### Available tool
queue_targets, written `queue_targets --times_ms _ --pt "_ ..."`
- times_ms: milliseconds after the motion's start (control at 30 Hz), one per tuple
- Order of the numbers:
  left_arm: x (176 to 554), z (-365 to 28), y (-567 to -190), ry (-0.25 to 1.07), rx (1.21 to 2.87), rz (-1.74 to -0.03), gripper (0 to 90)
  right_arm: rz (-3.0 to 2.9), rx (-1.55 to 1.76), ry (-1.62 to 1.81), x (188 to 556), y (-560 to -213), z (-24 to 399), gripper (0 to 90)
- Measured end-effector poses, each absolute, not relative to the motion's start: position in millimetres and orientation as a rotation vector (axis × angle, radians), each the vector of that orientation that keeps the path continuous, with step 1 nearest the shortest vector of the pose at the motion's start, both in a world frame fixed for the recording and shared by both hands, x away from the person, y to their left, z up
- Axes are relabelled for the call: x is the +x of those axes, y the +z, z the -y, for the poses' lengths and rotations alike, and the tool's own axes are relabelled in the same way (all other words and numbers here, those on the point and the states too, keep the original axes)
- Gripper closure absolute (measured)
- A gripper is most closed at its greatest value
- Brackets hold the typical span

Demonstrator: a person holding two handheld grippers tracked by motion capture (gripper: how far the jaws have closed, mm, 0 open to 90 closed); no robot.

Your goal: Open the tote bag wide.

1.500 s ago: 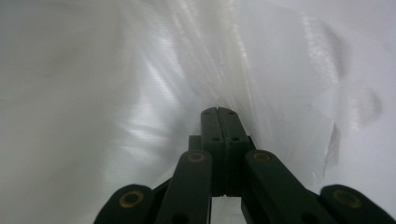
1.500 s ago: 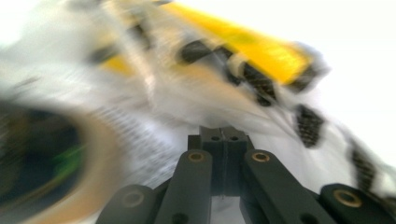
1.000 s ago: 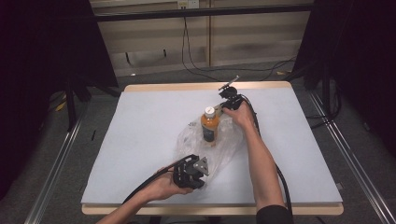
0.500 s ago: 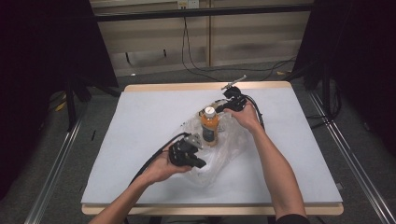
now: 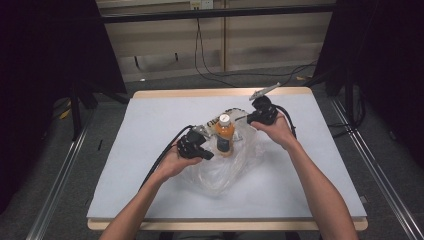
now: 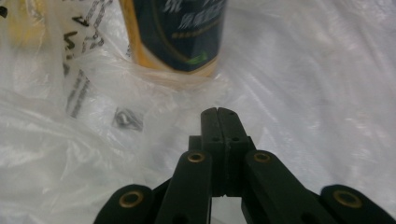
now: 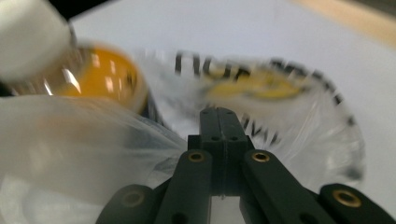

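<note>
An orange drink bottle with a white cap and dark label stands upright inside a clear printed plastic bag on the white table. My left gripper sits just left of the bottle's base, jaws pressed together on the bag film. In the left gripper view the shut jaws lie on crinkled bag below the bottle's label. My right gripper is at the bottle's right near its cap, shut on the bag's upper edge. In the right gripper view its jaws pinch film beside the bottle.
The white surface has a wooden rim at the far side. Black cables trail from both grippers over the table. Metal rails run along both sides, and dark curtains stand beyond.
My left gripper moved up and forward towards the bottle's base, drawing the bag with it. The bag now stands higher around the bottle. My right gripper shifted slightly.
</note>
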State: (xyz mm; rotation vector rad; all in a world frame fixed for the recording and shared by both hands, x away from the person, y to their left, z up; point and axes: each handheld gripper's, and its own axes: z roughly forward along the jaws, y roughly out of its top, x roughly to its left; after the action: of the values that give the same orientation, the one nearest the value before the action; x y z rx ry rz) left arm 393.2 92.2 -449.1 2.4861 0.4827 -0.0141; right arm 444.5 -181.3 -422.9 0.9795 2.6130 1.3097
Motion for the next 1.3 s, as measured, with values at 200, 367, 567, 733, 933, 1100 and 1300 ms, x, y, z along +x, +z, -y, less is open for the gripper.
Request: queue_targets --times_ms 200,367,567,733,933,1100,1300 --pt "402.3 -102.3 -463.7 0.010 2.519 -0.550 90.0 -2.689 0.975 1.128 420.4 -466.8 181.1 90.0" --pt "407.1 -120.5 -465.8 0.059 2.483 -0.604 90.0 -2.672 0.989 1.079 407.5 -479.5 195.9 90.0" --pt "420.0 -147.8 -469.4 0.058 2.432 -0.655 90.0 -2.568 1.067 1.006 404.4 -478.9 230.6 90.0" --pt "417.0 -144.1 -468.8 0.083 2.444 -0.647 90.0 -2.534 1.088 1.070 403.2 -482.8 229.6 90.0" --pt "411.8 -137.4 -470.7 0.056 2.402 -0.653 90.0 -2.543 1.036 1.098 403.8 -484.1 204.9 90.0" --pt "412.2 -145.3 -469.6 0.051 2.343 -0.656 90.0 -2.520 1.060 1.124 402.6 -480.0 205.9 90.0" --pt "406.0 -154.3 -458.9 0.054 2.202 -0.663 90.0 -2.430 1.099 1.270 400.4 -463.1 213.9 90.0"
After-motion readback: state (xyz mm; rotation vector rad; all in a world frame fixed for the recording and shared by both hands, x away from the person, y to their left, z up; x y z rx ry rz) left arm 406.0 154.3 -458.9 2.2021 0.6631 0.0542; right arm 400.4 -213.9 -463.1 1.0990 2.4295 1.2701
